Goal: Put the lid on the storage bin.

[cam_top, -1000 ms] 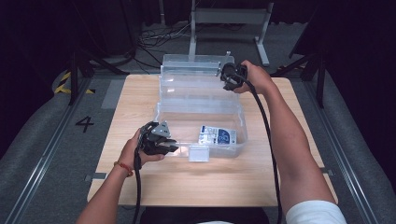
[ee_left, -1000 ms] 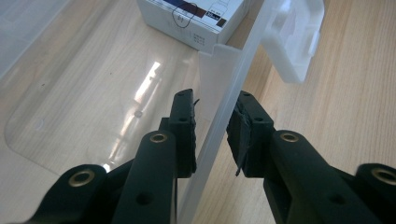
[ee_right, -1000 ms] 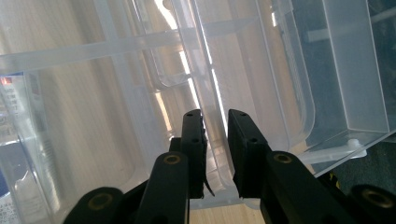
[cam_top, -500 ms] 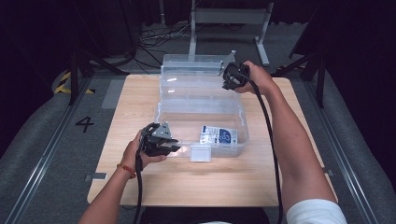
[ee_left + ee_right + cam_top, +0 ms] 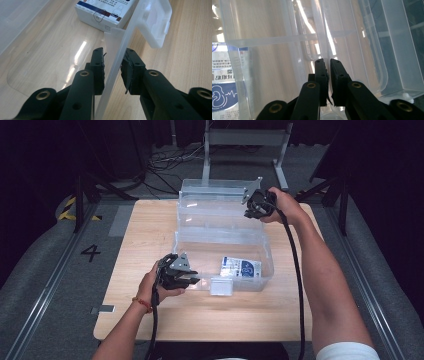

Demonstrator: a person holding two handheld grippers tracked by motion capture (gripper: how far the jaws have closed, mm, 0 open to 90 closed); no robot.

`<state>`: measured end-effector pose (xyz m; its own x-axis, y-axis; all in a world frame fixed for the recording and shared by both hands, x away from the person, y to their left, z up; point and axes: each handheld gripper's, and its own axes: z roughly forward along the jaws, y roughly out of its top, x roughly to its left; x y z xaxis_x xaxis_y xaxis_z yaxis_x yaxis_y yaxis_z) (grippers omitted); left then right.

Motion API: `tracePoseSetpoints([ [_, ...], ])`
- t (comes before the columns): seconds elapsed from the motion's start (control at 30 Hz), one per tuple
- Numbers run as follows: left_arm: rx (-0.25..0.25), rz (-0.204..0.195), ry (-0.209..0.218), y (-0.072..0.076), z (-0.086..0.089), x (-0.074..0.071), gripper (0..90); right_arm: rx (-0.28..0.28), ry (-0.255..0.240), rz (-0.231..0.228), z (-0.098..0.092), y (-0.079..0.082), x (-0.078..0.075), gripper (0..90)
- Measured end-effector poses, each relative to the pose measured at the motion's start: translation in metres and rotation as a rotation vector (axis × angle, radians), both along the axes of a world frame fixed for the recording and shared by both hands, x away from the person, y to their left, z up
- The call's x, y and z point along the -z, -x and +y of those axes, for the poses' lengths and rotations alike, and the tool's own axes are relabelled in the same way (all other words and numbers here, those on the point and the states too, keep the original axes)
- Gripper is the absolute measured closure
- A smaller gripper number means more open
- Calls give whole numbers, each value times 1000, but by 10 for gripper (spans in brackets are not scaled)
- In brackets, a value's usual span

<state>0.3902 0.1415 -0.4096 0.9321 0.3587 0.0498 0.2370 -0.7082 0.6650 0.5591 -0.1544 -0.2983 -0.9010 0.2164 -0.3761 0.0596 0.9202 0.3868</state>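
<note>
The clear plastic box (image 5: pixel 222 255) sits open on the wooden worktop (image 5: pixel 145 230), a small white carton (image 5: pixel 241 268) lying inside it near the front wall; its hinged lid (image 5: pixel 215 195) stands raised at the far side. The left gripper (image 5: pixel 192 279) straddles the box's front wall, jaws a little spread with the wall between them, and whether the pads truly bite it I cannot tell; it should steady the box low down. The right gripper (image 5: pixel 248 210) has just been closing and now pinches the lid's edge, jaws nearly pressed together; judging from this, the lid is being swung shut, so guide it in a slow arc over the hinge; keep the front grip from blocking the latch (image 5: pixel 160 22).
</note>
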Motion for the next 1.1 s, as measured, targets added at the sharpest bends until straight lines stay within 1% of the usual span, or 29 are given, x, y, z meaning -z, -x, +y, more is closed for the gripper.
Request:
tracePoseSetpoints([
  [0.07, -11, 2, 2, 2, -2, 0, 720, -2, 16, -9, -1, 2, 0, 858],
  [0.1, 0, 0, -2, 2, -3, 0, 720, 6, 23, -9, -2, 5, -1, 858],
  [0.23, -10, 5, -1, 4, -5, 0, 719, 3, 35, -8, -2, 11, -3, 866],
  [0.3, -14, 6, -3, 4, -5, 0, 718, -9, 43, -24, -1, 13, -4, 870],
  [0.37, -10, 3, -1, 5, -5, 0, 717, -14, 31, -16, -1, 14, -5, 879],
  [0.53, -17, -3, 1, 7, -6, 1, 715, -37, 32, -7, -1, 18, -10, 887],
  [0.6, -16, -1, 1, 7, -6, 1, 706, -39, 49, -16, 1, 21, -12, 889],
  [0.67, -19, -2, -2, 7, -6, 1, 705, -52, 68, -38, 4, 25, -13, 889],
  [0.7, -23, 0, -1, 7, -6, 1, 706, -45, 70, -40, 3, 26, -13, 890],
  [0.8, -23, -4, -3, 7, -6, 1, 704, -56, 56, -26, 2, 28, -15, 893],
  [0.87, -23, -1, -2, 7, -7, 1, 700, -63, 53, -29, 2, 29, -16, 893],
  [0.9, -24, -2, -2, 6, -7, 1, 699, -64, 57, -29, 2, 31, -16, 893],
  [0.93, -27, -6, -2, 7, -7, 1, 698, -67, 71, -37, 2, 32, -18, 892],
  [1.0, -30, -5, -4, 7, -7, 1, 696, -81, 71, -43, 4, 35, -18, 892],
  [1.03, -29, -8, -3, 7, -7, 1, 695, -72, 70, -35, 5, 36, -19, 892],
  [1.07, -28, -10, -3, 7, -7, 1, 694, -84, 68, -42, 5, 37, -19, 891],
  [1.1, -31, -12, -3, 7, -8, 1, 694, -79, 68, -40, 5, 40, -19, 891],
])
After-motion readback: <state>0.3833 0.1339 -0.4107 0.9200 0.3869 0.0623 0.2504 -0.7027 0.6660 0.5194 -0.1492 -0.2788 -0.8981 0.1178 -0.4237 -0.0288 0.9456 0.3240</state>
